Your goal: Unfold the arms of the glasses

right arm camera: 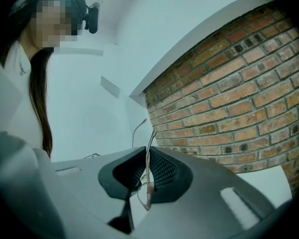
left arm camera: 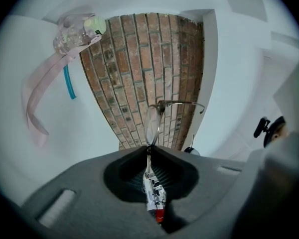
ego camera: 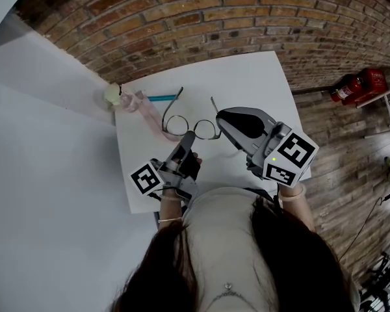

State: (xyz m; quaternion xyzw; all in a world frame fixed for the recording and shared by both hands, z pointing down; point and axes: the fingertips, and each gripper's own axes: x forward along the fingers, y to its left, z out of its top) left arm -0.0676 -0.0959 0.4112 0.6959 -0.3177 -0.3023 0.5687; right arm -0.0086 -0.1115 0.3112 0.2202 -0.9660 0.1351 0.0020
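Observation:
Thin metal-framed glasses (ego camera: 175, 123) are held over the white table (ego camera: 260, 83) between both grippers. Both arms stick out toward the brick wall, one ending near the teal pen. My left gripper (ego camera: 189, 136) is shut on the rim at the near side of the lenses. In the left gripper view the lens and frame (left arm camera: 154, 121) stand up right out of the shut jaws (left arm camera: 149, 149). My right gripper (ego camera: 220, 117) is shut on the right end of the frame. In the right gripper view the thin arm (right arm camera: 150, 142) runs up from between the shut jaws (right arm camera: 146, 153).
A clear pouch with a pale green cap (ego camera: 113, 94) and a pink strap (ego camera: 149, 114) lies at the table's far left corner, beside a teal pen (ego camera: 161, 98). A brick wall (ego camera: 201, 18) stands behind the table. A red object (ego camera: 359, 85) sits on the wooden floor at right.

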